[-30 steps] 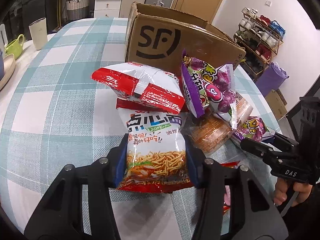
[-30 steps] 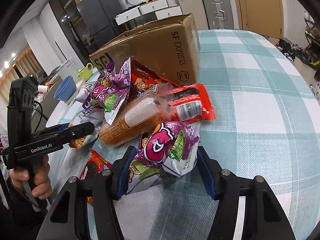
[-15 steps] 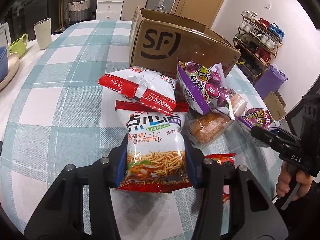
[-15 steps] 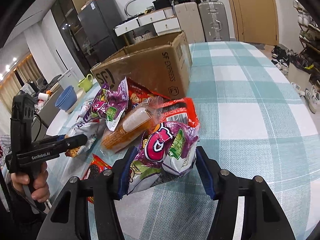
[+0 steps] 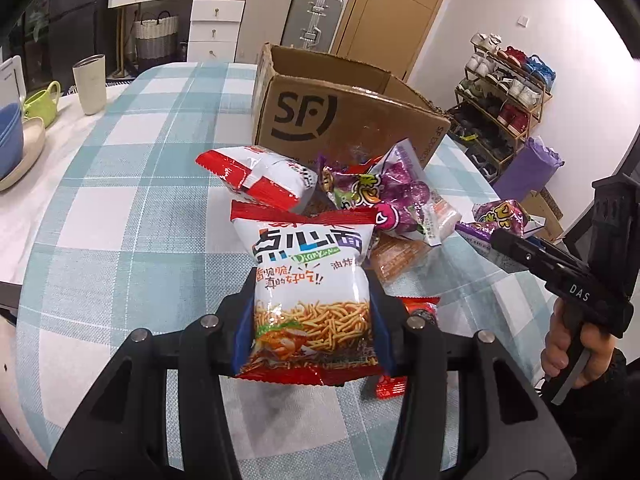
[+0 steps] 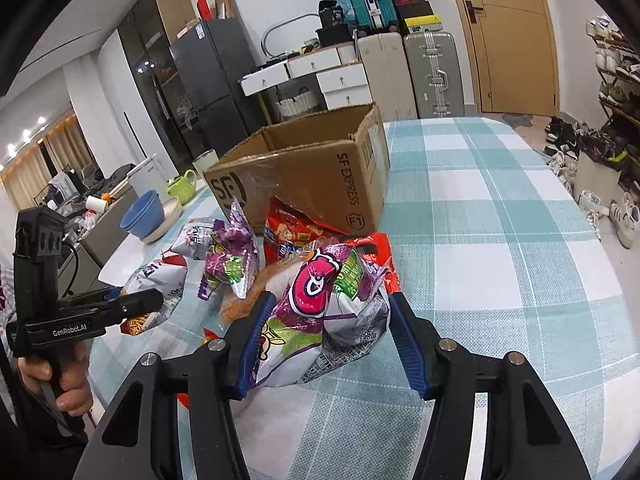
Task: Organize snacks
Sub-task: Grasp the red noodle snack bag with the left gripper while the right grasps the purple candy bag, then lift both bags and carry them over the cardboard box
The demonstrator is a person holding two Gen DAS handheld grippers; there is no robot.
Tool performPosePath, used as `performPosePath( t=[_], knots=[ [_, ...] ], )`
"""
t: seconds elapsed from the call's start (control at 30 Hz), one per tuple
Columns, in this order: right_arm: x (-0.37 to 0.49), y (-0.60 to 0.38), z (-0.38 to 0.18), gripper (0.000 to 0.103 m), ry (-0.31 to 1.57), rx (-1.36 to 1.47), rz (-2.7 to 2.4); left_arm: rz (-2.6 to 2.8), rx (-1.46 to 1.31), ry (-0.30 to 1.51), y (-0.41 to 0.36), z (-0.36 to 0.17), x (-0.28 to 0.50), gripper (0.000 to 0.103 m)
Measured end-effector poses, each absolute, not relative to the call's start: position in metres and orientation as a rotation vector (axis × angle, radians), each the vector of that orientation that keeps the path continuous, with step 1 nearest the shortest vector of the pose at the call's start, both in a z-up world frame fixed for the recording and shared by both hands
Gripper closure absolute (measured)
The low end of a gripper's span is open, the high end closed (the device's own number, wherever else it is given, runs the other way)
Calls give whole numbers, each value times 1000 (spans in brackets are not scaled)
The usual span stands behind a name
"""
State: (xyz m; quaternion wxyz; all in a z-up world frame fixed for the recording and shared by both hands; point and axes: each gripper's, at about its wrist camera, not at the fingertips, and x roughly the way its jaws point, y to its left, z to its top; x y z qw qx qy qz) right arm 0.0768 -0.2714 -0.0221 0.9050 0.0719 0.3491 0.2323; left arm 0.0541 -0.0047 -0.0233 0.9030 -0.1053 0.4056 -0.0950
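My left gripper (image 5: 312, 280) is shut on a white and red noodle snack bag (image 5: 308, 240), held upright just above the checked tablecloth (image 5: 120, 220). My right gripper (image 6: 330, 304) holds a purple and pink snack bag (image 6: 320, 292). Its jaws are closing and both blue pads press the bag's sides. Beyond both lies a pile of snacks: a red and white bag (image 5: 260, 176), another purple bag (image 5: 384, 192), an orange cracker pack (image 5: 396, 256). Behind the pile an open SF cardboard box (image 5: 344, 120) stands, its inside hidden.
A cream cup (image 5: 90, 84), a green mug (image 5: 42, 102) and a blue bowl (image 5: 8, 136) sit at the table's far left. A small red pack (image 5: 420, 308) lies under my left gripper. A shoe rack (image 5: 508, 80) stands past the right table edge.
Both grippers have risen and drawn back from the pile, each carrying its bag. The box and the pile look farther off and lower in both views.
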Motion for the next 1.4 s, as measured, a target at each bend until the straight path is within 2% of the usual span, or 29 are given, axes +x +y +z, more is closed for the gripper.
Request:
performPosePath(
  t=[0.7, 1.4],
  knots=[
    [67, -267, 9, 46, 639, 148, 546, -175, -224, 736, 2, 19, 29, 58],
    [107, -249, 39, 46, 631, 108, 561, -178, -223, 701, -8, 55, 99, 58]
  ],
)
